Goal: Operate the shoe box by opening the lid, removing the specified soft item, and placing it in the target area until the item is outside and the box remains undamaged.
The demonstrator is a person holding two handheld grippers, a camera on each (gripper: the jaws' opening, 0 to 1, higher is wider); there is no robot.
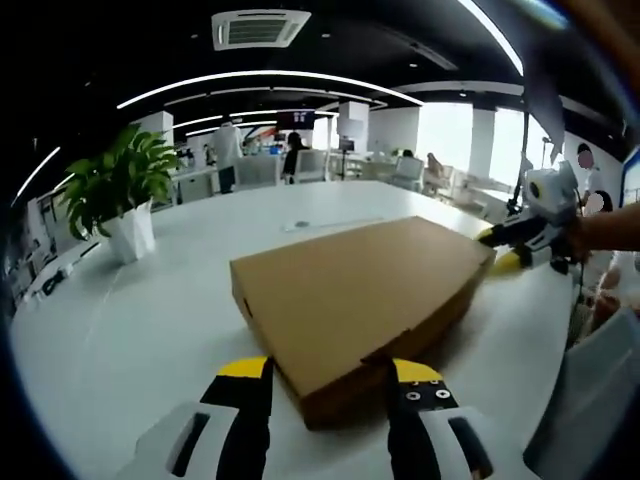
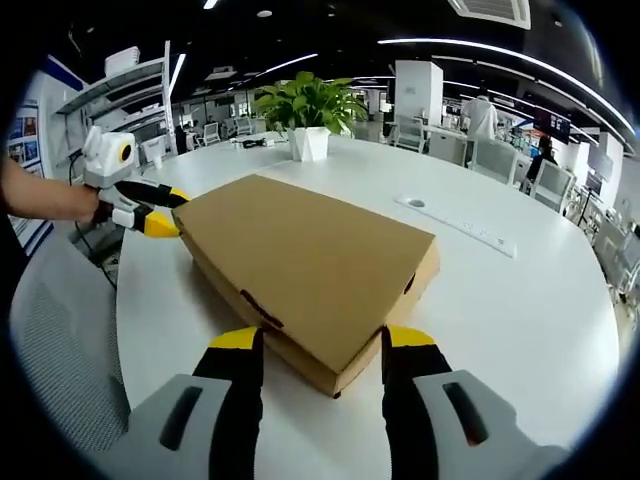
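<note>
A flat brown cardboard shoe box [image 1: 360,290] lies shut on the white table [image 1: 130,330]. In the left gripper view my left gripper [image 1: 330,375] stands open, its yellow-tipped jaws on either side of the box's near corner. My right gripper [image 1: 495,248] reaches the box's far right corner, held by a hand. In the right gripper view the box [image 2: 310,260] lies lid down, one corner between the wide-apart jaws of my right gripper [image 2: 322,340]. My left gripper [image 2: 168,210] is at the opposite corner on the left, jaws apart. The soft item is hidden.
A potted plant [image 1: 120,195] in a white pot stands on the table beyond the box, also seen as the plant [image 2: 308,115]. A thin white strip [image 2: 460,225] lies on the table to the right. A grey mesh chair [image 2: 60,340] sits at the table's edge.
</note>
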